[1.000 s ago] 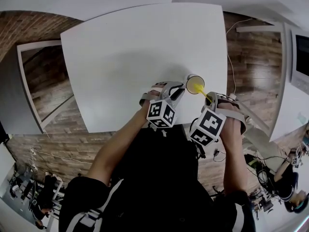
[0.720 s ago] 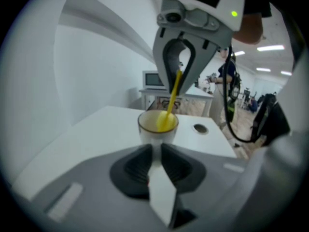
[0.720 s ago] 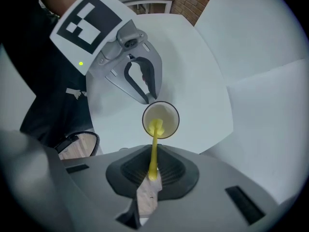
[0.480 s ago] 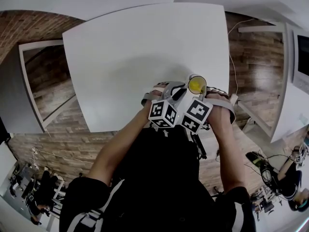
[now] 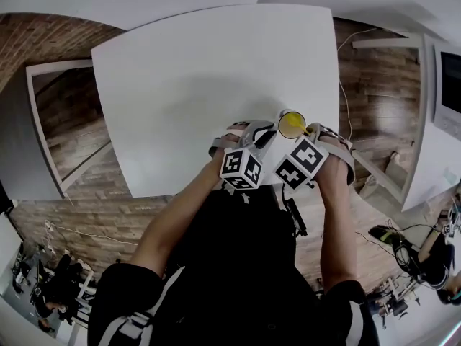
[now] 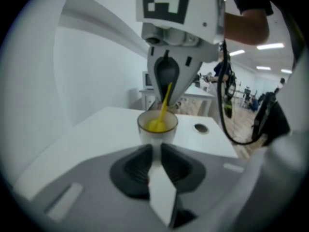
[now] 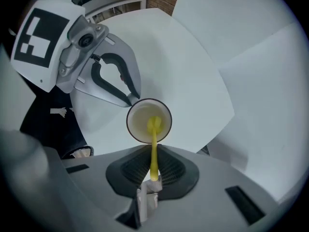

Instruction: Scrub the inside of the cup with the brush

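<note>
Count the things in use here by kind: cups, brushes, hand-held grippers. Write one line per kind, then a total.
cup: 1
brush: 1
grippers: 2 (left gripper, right gripper)
Total: 4

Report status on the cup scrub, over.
Left tongs shut on cup, steadying it. Right tongs shut on brush, head down inside cup. Nothing in the way.
</note>
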{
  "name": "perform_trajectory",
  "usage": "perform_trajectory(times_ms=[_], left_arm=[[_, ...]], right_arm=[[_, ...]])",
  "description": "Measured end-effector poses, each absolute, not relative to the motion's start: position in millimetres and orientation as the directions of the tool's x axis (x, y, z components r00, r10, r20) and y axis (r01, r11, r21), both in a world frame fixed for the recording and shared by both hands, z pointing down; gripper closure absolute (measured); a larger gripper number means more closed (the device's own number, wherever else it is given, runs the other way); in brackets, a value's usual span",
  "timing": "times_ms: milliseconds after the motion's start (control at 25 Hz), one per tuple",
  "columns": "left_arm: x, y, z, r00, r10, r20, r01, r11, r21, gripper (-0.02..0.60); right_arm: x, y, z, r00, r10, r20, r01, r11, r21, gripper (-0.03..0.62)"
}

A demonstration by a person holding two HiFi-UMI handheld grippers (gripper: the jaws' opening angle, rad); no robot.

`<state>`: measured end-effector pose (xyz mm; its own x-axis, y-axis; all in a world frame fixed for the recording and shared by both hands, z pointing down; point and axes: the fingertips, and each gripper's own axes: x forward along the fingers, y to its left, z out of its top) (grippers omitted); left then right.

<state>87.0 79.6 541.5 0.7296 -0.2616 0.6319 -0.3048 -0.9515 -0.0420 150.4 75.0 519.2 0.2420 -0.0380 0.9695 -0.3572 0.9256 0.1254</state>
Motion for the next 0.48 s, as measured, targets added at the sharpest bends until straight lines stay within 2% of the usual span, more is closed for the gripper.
perform_trajectory(times_ms=[480], left_arm=[[86.4,78.9,543.1,0.727,-0.255,0.638,-0.296,-0.954,-0.045,0.522]], right_arm=[[162.6,76.8,475.4,0.213,-0.034,0.976,-0.437,0.891,0.126,0.565]])
